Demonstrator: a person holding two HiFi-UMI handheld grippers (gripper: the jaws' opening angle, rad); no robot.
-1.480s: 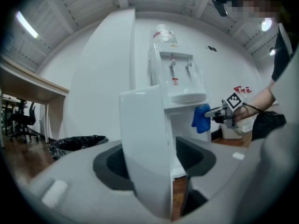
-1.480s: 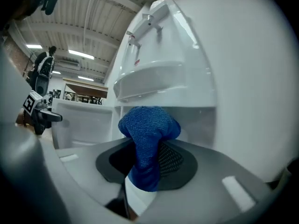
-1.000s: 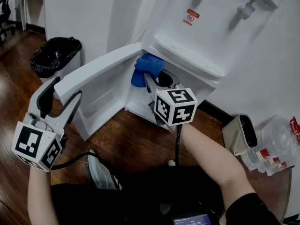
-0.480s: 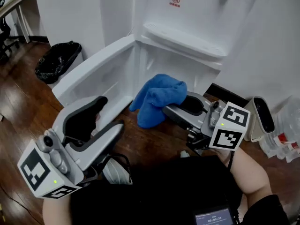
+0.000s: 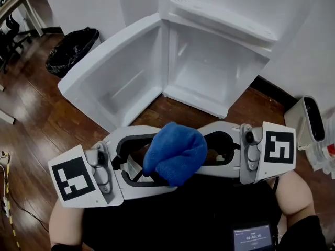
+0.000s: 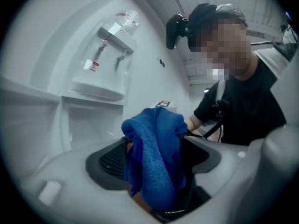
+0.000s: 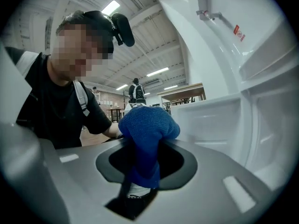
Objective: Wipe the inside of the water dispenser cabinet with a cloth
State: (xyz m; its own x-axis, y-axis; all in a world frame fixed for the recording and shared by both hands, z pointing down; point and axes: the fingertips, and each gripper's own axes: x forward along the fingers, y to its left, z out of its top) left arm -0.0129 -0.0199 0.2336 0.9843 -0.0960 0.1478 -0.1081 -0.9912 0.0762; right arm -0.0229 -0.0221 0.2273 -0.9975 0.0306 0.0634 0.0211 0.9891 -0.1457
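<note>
- Cloth (image 5: pixel 175 151): blue, bunched. It is held in the air in front of the person's body, between the two facing grippers and well apart from the cabinet.
- Right gripper (image 5: pixel 207 150): brought in from the right and held level. The jaws are closed on the lower folds of the cloth, and the bulk of the cloth is seen bulging above them.
- Left gripper (image 5: pixel 152 161): brought in from the left to face the right gripper. The jaws have just been opening and are spread wide. The cloth is hung between them but is not pinched.
- Water dispenser cabinet (image 5: pixel 209 72): white, with its interior exposed.
- Cabinet door (image 5: pixel 112 77): swung fully open to the left.
- Floor (image 5: pixel 36 119): dark wood boards.
- Bin (image 5: pixel 73 48): lined with a black bag and placed by the wall, beyond the door.
</note>
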